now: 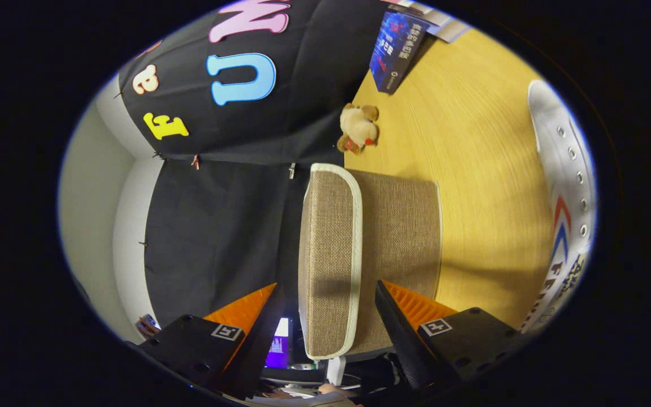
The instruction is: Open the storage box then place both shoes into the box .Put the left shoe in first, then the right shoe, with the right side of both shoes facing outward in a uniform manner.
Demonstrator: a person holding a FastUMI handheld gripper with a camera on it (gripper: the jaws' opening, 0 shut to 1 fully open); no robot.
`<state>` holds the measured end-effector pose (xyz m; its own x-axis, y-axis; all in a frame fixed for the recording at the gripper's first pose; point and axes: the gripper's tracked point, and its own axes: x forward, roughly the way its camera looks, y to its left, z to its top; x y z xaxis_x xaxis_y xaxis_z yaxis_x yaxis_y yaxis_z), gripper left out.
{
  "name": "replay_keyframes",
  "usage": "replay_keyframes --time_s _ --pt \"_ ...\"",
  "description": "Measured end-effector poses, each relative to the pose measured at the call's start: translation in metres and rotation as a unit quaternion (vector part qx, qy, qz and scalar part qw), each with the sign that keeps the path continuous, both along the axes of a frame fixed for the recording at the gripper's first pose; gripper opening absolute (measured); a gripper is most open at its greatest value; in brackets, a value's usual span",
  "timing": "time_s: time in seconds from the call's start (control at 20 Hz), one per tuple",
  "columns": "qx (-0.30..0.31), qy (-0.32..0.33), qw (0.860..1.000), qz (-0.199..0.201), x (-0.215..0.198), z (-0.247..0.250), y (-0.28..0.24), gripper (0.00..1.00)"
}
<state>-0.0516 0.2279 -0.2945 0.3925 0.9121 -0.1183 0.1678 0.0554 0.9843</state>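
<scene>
**Gripper lined up on the storage box lid**

The step in hand was judged to be opening the storage box (399,237). To do it well, the trimmed lid (328,260) would best be taken at its free edge and swung away evenly, so the soft box is not dragged across the table (472,141).

The gripper (325,316) was held wide open, nothing gripped; the lid's near end lay between the fingers, and contact could not be confirmed. A white shoe (565,192) lay on the table well apart from the box, and a plush toy (358,129) sat just beyond the box.
</scene>
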Motion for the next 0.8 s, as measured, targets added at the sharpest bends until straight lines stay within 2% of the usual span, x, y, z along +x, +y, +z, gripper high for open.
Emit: replay_keyframes --time_s 0.15,0.3,0.4,0.5,0.55,0.65,0.8 --pt "0.009 0.010 1.000 0.016 0.000 -0.009 0.016 0.98" --pt "0.039 0.027 0.999 0.009 0.007 -0.007 0.014 0.96" --pt "0.076 0.045 0.996 0.004 0.007 -0.006 0.017 0.76" --pt "0.071 0.030 0.997 0.008 0.003 -0.005 0.016 0.57" --pt "0.054 0.031 0.998 0.004 0.005 -0.013 0.015 0.40" --pt "0.065 0.012 0.998 -0.011 0.008 0.004 0.015 0.07" --pt "0.103 -0.007 0.994 -0.024 0.012 0.041 0.007 0.05"
